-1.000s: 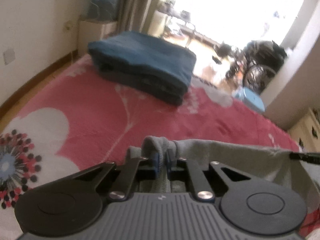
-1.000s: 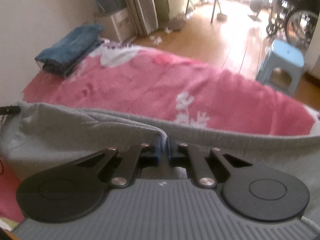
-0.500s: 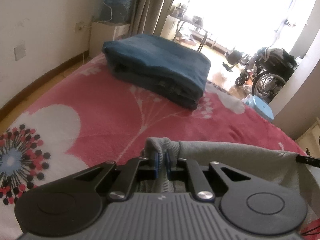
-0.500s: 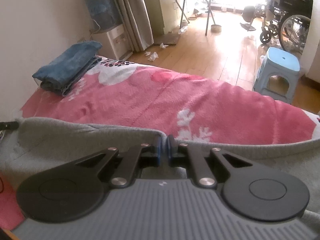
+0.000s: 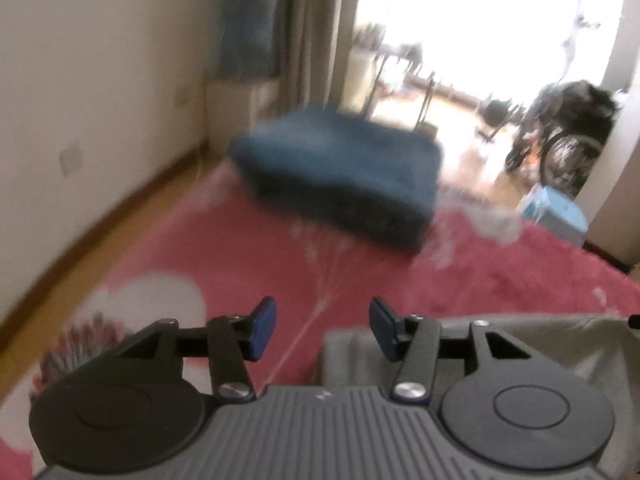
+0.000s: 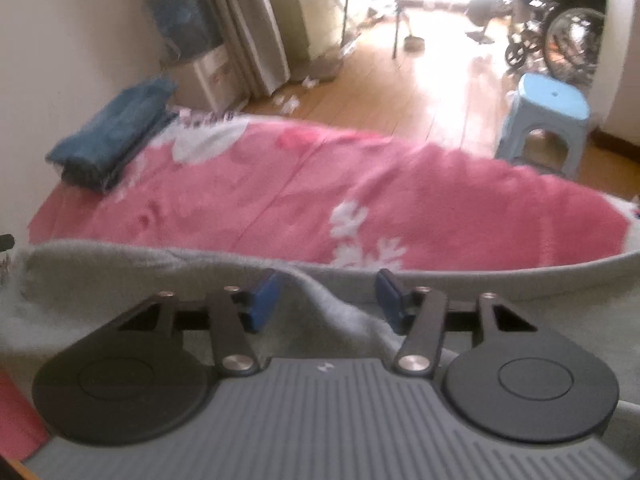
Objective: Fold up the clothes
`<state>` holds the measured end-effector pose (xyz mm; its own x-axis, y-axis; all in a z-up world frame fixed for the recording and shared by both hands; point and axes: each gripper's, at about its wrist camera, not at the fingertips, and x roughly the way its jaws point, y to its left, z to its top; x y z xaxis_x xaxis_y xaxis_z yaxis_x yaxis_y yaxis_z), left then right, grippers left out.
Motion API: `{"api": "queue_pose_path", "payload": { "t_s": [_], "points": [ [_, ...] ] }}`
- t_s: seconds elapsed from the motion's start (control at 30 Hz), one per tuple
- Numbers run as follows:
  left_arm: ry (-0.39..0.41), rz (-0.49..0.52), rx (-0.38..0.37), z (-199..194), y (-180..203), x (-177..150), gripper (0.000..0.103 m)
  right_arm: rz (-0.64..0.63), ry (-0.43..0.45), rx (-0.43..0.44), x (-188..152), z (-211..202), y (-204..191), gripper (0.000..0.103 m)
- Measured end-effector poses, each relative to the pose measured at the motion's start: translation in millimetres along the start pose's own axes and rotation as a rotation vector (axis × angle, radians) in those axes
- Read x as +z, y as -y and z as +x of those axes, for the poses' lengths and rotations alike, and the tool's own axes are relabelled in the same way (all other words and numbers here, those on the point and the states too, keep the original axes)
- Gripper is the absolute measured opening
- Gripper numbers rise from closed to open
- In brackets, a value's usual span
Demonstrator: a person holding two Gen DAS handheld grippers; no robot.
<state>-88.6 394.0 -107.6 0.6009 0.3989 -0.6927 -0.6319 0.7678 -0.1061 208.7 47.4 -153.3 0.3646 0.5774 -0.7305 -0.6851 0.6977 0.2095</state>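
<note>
Jaws newly parted, grey garment between.

text: none legible | box by curtain: print too blurred to read

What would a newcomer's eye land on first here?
The pink floral blanket fills both views, with a folded blue stack at its far end near the wall. Up close, a grey garment lies under both opening grippers, left and right.
</note>
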Motion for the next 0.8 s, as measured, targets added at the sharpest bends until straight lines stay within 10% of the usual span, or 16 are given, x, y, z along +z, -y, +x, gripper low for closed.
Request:
{"api": "queue_pose_path", "payload": {
  "t_s": [0.2, 0.3, 0.5, 0.8],
  "points": [
    [-0.167, 0.217, -0.372, 16.8, 68.6, -1.5, 0.032, 0.045, 0.038, 0.141, -6.1, -34.9, -5.5, 0.046],
    [-0.218, 0.279, -0.375, 46.2, 93.3, -14.8, 0.021, -0.002, -0.021, 0.228, -17.9, -30.5, -29.1, 0.025],
    [-0.218, 0.200, -0.308, 89.1, 84.2, -13.3, 0.015, -0.085, -0.085, 0.290, -26.4, 6.3, -70.1, 0.017],
    [-0.251, 0.178, -0.333, 117.2, 65.8, -12.3, 0.003, 0.036, -0.016, 0.175, -4.2, 52.6, -61.1, 0.001]
  ]
}}
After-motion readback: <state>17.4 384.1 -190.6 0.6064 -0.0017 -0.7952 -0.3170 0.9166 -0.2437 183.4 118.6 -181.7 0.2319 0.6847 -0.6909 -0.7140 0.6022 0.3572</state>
